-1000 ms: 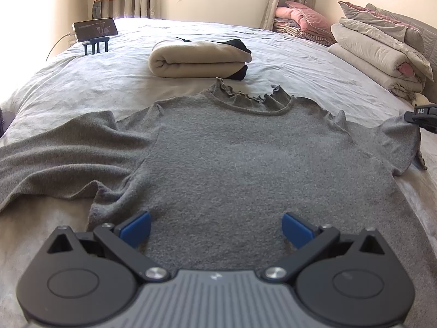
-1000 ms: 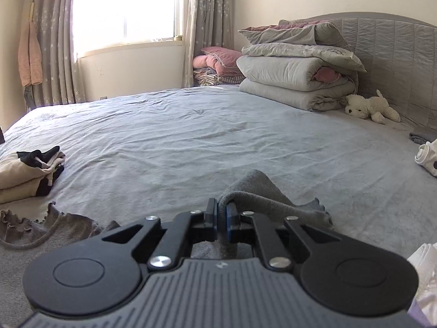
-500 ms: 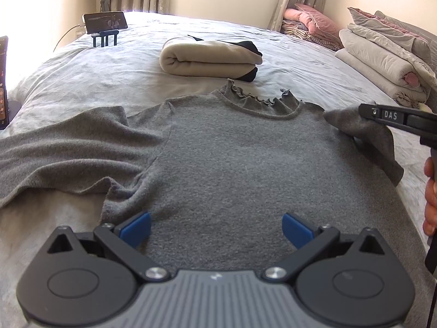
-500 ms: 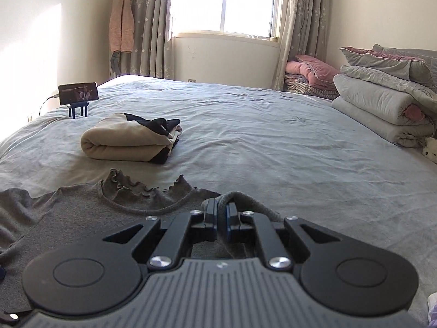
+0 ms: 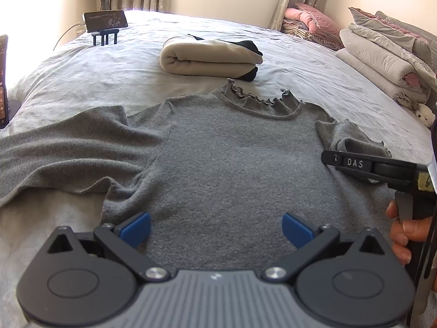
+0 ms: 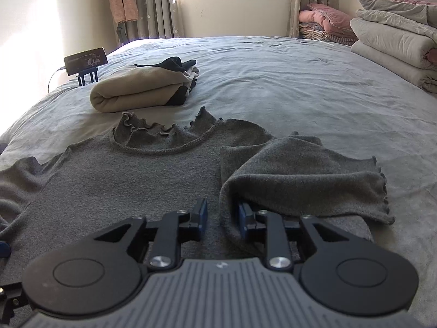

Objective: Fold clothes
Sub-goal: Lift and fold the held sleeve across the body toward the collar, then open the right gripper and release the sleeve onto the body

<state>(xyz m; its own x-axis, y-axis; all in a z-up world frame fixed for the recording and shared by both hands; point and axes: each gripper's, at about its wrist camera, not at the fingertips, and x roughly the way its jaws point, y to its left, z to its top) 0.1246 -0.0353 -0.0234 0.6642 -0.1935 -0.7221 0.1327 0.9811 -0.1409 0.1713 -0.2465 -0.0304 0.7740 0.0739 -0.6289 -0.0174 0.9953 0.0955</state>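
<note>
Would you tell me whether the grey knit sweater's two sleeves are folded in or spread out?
One each: the right sleeve lies folded onto the grey knit sweater; the left sleeve is spread across the bed.

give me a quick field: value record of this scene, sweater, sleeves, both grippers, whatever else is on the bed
sweater: grey sweater, flat on the bed, ruffled collar away from the cameras
right sleeve: right sleeve folded inward onto the body
left sleeve: left sleeve spread out to the side
right gripper: right gripper opening, sleeve fold between the fingers
left gripper: left gripper open over the hem, holding nothing
other items: beige folded garment, phone on stand, stacked quilts
</note>
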